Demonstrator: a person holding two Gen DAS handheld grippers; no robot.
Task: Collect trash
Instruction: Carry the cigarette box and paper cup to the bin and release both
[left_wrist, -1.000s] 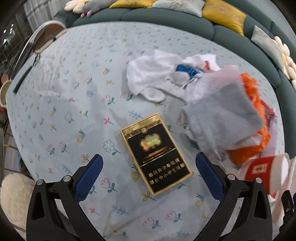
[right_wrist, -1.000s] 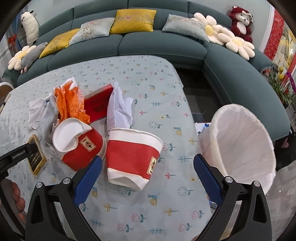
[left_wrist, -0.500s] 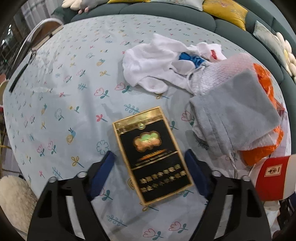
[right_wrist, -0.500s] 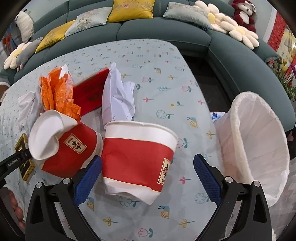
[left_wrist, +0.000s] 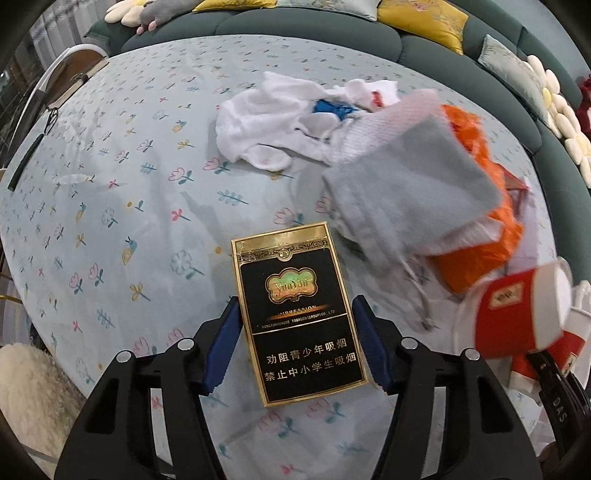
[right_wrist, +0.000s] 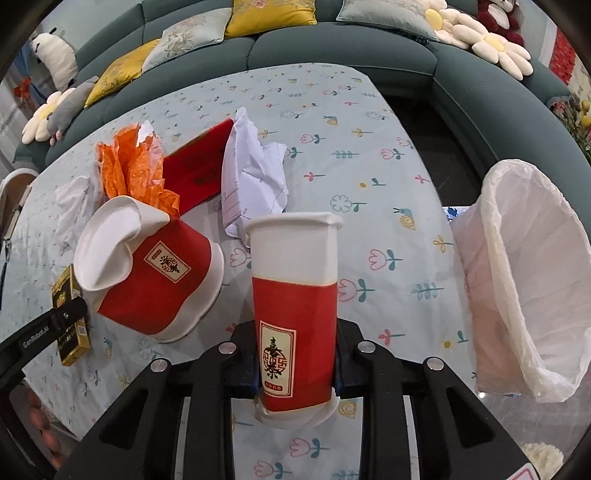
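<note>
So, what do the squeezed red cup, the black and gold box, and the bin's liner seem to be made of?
Red cup: probably thin paper, matte; its walls flatten between the closing right hand-held gripper.
Black and gold box: likely glossy printed card; sharp edges, shiny gold border.
Liner: thin translucent plastic film, wrinkled over the rim.

The tablecloth (left_wrist: 122, 177) is pale blue, sprinkled with small pink, yellow and teal flowers and snails. The cigarette pack (left_wrist: 299, 325) is black with gold borders and gold lettering. Both paper cups (right_wrist: 295, 317) (right_wrist: 155, 280) are red with white rims. At ten o'clock lies orange crumpled plastic (right_wrist: 129, 170); the bin liner (right_wrist: 524, 280) is translucent white.
</note>
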